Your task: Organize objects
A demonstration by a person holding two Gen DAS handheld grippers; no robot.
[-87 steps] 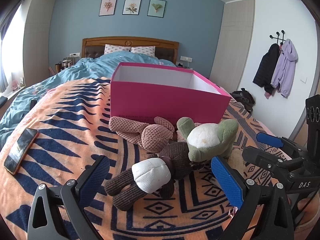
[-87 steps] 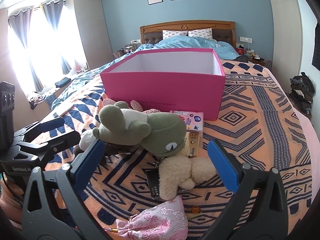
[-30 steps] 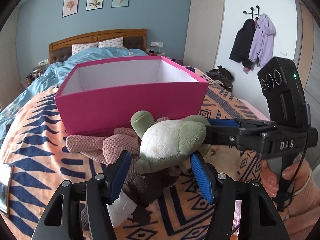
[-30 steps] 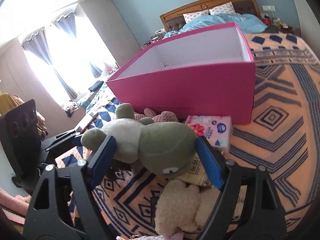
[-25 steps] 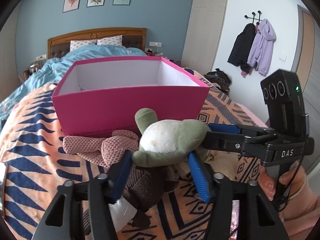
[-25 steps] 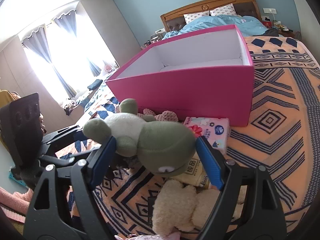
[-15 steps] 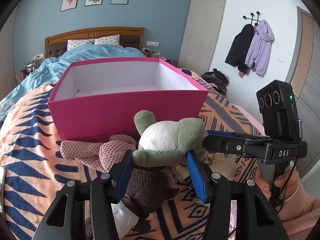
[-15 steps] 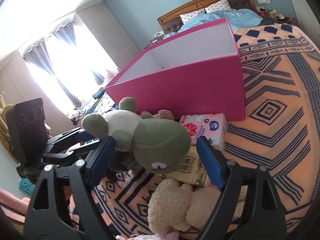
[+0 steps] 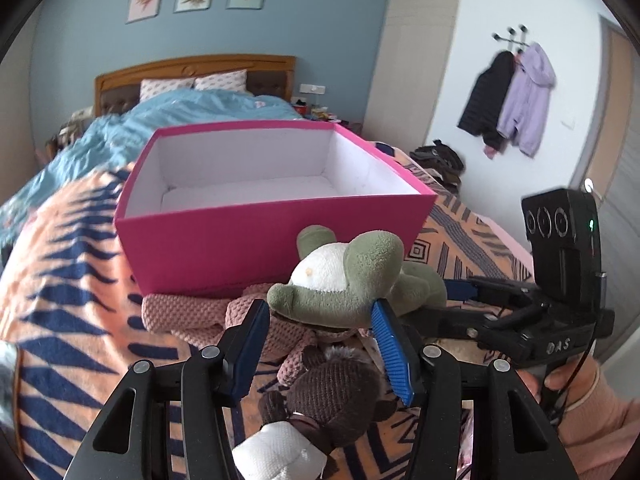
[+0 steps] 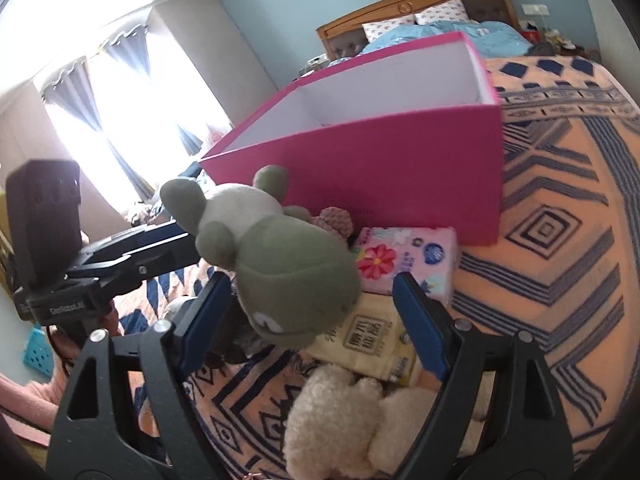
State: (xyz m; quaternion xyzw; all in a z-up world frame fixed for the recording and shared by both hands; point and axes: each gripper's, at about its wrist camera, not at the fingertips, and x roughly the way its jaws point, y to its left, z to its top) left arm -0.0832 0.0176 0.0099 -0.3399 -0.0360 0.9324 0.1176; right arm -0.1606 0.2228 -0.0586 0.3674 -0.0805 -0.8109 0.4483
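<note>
My left gripper (image 9: 318, 322) is shut on the body of a green and white plush frog (image 9: 344, 276) and holds it raised just in front of the open pink box (image 9: 276, 240). In the right wrist view the frog's green head (image 10: 292, 280) hangs between the pads of my right gripper (image 10: 310, 312), which stands wide open around it without pressing. The pink box (image 10: 400, 172) is empty inside. The left gripper's fingers (image 10: 160, 236) reach in from the left in that view.
On the patterned bedspread (image 9: 64, 312) lie a pink knitted toy (image 9: 188, 312), a brown plush with a white foot (image 9: 332, 396), a cream fluffy toy (image 10: 344, 420), a pink tissue pack (image 10: 404, 256) and a yellow tissue pack (image 10: 368, 340). A blue duvet (image 9: 168, 116) lies behind the box.
The left gripper closed on the frog and lifted it off the pile toward the box. The right gripper stayed open around its head, moving along.
</note>
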